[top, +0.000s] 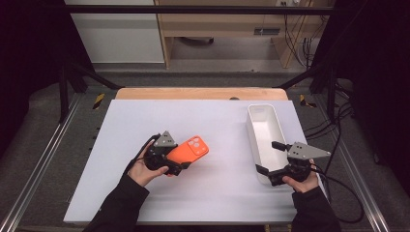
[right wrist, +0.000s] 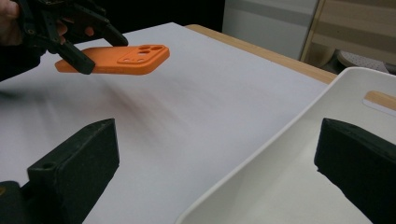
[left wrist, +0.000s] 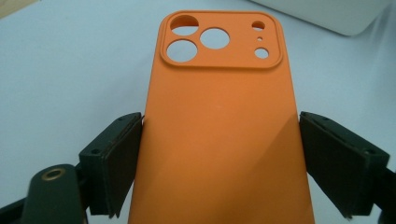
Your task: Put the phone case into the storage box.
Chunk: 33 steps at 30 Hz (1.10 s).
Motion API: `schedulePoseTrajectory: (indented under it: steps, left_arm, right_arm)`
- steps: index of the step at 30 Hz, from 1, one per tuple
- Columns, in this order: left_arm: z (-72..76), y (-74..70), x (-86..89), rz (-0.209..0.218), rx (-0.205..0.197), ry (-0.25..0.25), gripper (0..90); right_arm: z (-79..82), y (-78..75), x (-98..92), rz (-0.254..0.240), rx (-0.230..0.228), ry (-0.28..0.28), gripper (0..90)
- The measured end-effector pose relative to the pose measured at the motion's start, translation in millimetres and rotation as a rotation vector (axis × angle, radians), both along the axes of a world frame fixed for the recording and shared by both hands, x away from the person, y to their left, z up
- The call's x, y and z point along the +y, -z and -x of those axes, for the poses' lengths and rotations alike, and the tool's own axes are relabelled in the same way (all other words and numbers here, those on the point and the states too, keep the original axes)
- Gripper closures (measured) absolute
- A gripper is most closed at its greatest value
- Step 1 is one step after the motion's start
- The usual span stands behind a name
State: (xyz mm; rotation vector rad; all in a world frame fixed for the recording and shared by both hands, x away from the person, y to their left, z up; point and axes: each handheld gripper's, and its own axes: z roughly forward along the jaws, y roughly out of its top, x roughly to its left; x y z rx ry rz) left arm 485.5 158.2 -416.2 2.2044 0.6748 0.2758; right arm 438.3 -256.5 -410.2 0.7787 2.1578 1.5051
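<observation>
Left gripper (top: pixel 180 166) has the orange phone case (top: pixel 190 150) pinched across its width, and we see each pad pressed flat on a long edge in the left gripper view. From those jaws the case (left wrist: pixel 219 135) runs straight ahead, back face up, camera cut-outs at the far end, lifted off the white table (top: pixel 212 121). We find no brand or writing on it. Right gripper (top: pixel 269 157) hangs with its jaws spread wide and nothing between the pads, straddling the near wall of the white bin (top: pixel 261 126). Seen from that gripper's view, the case (right wrist: pixel 116 59) floats well off to the upper left, level above the tabletop.
</observation>
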Motion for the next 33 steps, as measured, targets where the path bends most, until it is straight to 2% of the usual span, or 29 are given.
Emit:
schedulePoseTrajectory:
  steps: [6, 10, 19, 33]
  left_arm:
    - [8.0, 7.5, 10.5, 0.007, 0.019, 0.014, 15.6]
    - [11.0, 12.3, 14.3, -0.004, 0.030, 0.019, 15.6]
    - [16.7, 19.6, 15.0, -0.022, 0.041, 0.046, 15.6]
    - [27.1, 9.4, 8.1, -0.035, 0.016, 0.124, 15.6]
  right_arm:
    - [1.1, -0.4, 10.5, 0.022, -0.001, -0.029, 0.6]
    - [1.9, -0.3, 18.3, 0.034, 0.002, -0.051, 0.7]
    - [3.8, 0.8, 35.3, 0.079, 0.008, -0.108, 1.0]
    - [7.6, 3.1, 59.6, 0.146, 0.012, -0.175, 1.4]
